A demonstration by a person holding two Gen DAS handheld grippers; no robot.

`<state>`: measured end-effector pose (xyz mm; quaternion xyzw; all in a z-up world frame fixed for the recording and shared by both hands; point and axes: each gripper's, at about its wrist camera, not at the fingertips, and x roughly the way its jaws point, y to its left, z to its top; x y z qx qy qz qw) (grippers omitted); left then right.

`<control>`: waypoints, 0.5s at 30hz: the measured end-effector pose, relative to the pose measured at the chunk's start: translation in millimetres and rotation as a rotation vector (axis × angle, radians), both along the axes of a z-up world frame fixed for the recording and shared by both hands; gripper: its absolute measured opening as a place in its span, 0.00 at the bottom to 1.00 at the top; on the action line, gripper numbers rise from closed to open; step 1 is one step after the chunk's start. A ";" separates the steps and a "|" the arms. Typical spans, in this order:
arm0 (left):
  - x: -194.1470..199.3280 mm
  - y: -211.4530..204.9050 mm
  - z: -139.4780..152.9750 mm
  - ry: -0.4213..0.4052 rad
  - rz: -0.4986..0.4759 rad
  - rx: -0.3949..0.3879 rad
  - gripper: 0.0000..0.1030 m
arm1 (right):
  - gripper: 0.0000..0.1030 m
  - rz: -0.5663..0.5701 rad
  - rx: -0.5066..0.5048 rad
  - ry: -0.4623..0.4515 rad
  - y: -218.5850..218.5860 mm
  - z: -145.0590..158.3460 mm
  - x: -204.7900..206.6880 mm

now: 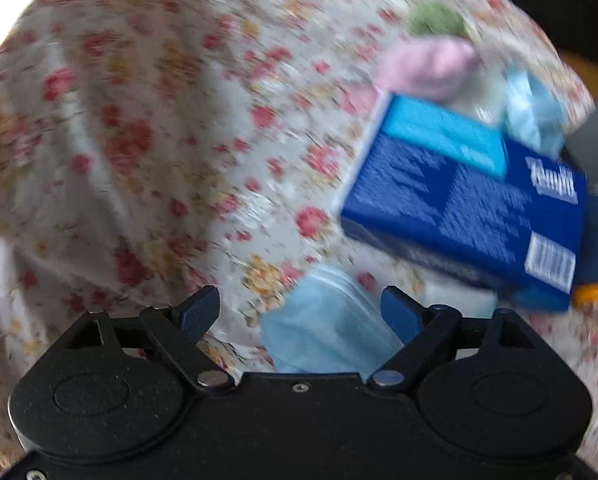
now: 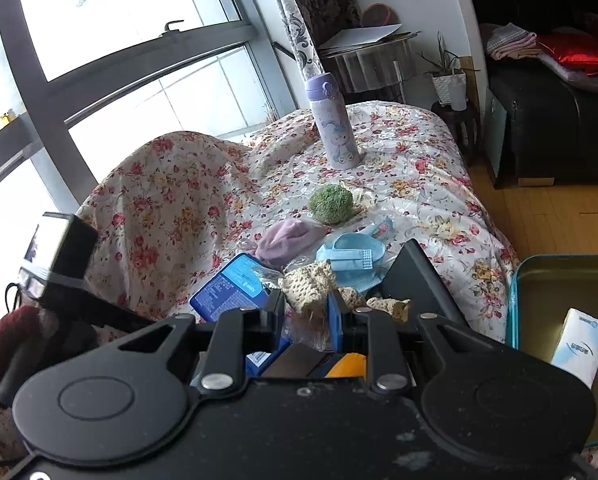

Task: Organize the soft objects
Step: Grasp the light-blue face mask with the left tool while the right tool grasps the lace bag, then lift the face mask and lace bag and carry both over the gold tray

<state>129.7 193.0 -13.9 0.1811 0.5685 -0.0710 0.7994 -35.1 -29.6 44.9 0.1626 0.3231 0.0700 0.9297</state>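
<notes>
The right gripper (image 2: 305, 312) has its jaws pressed together on a beige crocheted piece in clear plastic wrap (image 2: 309, 284), and holds it above the near part of the floral bedspread (image 2: 171, 200). The left gripper (image 1: 299, 312) has its jaws spread wide with nothing pinched; it hangs over a light blue face mask (image 1: 323, 328) that lies on the bedspread. Beside it a blue tissue box (image 1: 471, 196) is tilted. Farther on lie a pink soft item (image 2: 287, 236), a green fuzzy ball (image 2: 331, 204) and another blue mask (image 2: 351, 256). A purple bottle (image 2: 335, 124) stands upright near the far edge. At the right edge is an open teal tin (image 2: 559, 280) with a white pack (image 2: 581, 344) inside.
</notes>
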 end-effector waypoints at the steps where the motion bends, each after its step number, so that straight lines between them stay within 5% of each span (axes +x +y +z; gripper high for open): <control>1: -1.0 -3.4 -3.1 0.013 -0.019 0.016 0.82 | 0.22 0.000 -0.001 -0.001 -0.9 0.0 -0.8; 5: 3.6 -7.9 -14.8 0.088 -0.036 0.051 0.80 | 0.22 -0.015 0.000 -0.001 -6.7 1.0 -1.7; 8: 8.0 -5.7 -23.7 0.152 -0.023 0.047 0.59 | 0.22 -0.026 0.001 -0.009 -9.3 3.3 -2.2; 15: 4.8 6.3 -11.2 0.077 0.023 -0.033 0.49 | 0.22 -0.040 -0.012 -0.007 -8.6 4.3 -5.7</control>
